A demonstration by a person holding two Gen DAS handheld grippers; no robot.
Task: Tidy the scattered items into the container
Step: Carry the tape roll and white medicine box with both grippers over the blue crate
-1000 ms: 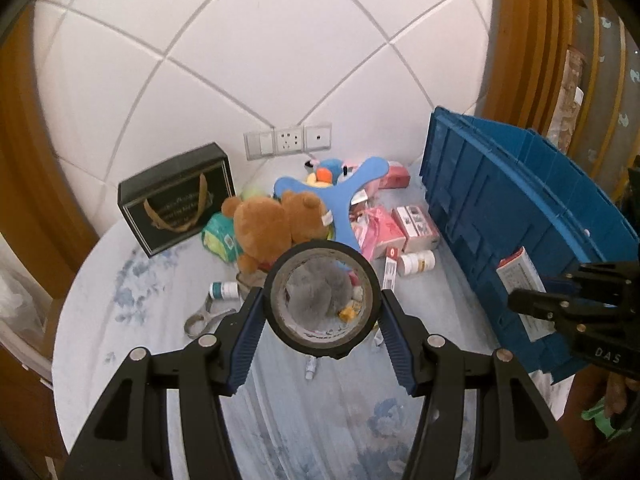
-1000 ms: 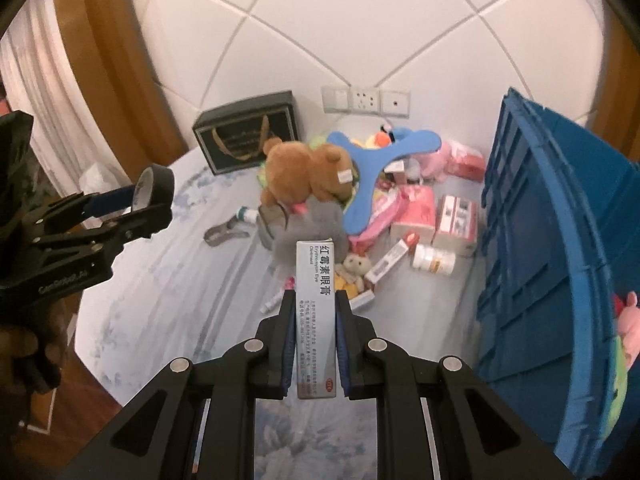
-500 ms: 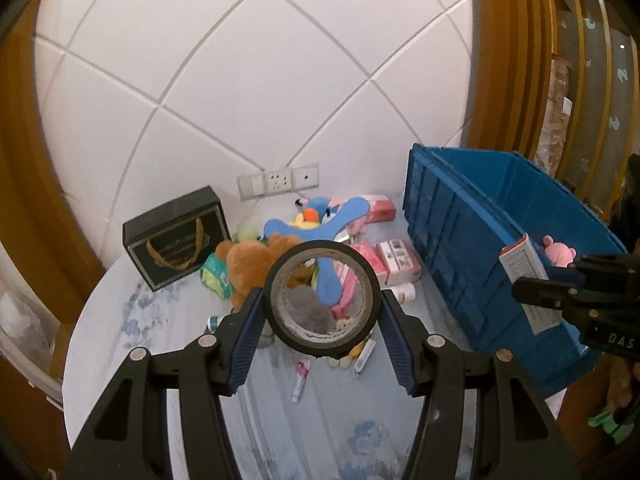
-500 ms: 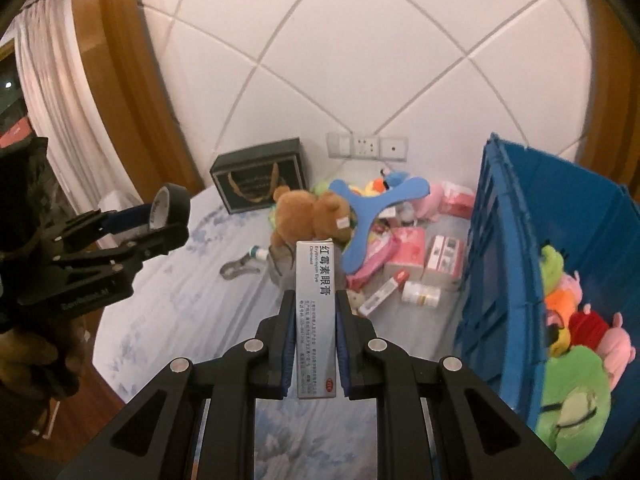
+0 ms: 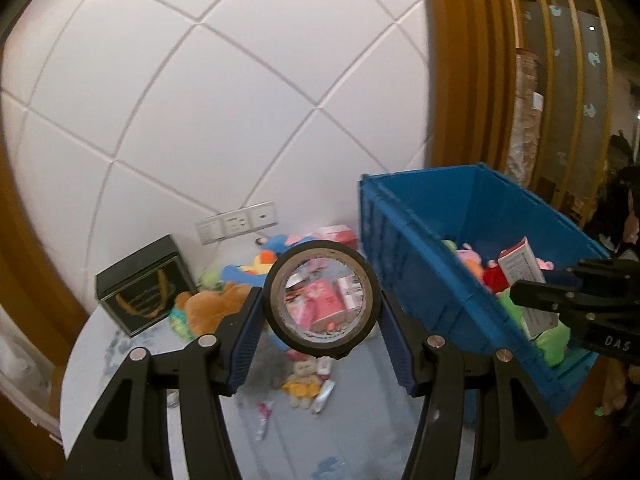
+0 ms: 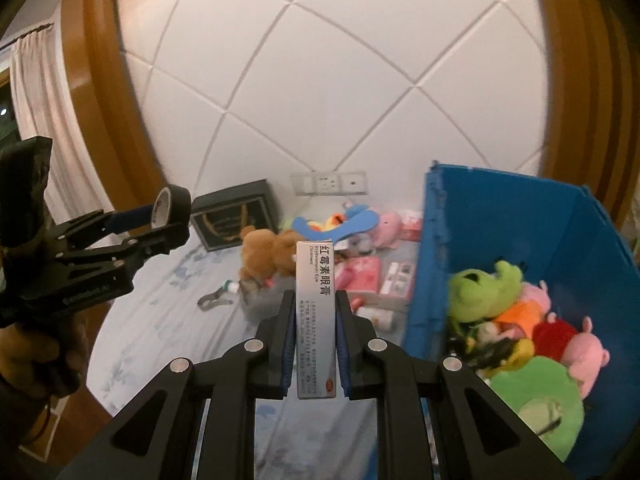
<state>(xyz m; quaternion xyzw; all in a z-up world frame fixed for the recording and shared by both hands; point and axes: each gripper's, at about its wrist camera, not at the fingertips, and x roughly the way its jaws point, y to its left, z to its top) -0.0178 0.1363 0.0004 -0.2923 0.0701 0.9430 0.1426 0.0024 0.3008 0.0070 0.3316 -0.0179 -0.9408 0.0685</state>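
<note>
Gripping one tape roll (image 5: 322,300), one ointment box (image 6: 315,312)

Left gripper (image 5: 322,300) has its jaws clamped on the tape roll (image 5: 322,299); right gripper (image 6: 315,312) is pinched tight on the ointment box (image 6: 315,320). I've got both angled downward, side by side.

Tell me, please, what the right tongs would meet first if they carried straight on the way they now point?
Probably the clutter on the table: the right tongs, shut on the ointment box, aim past it toward the brown teddy bear and pink packets, left of the blue bin. Depth is unclear.
</note>
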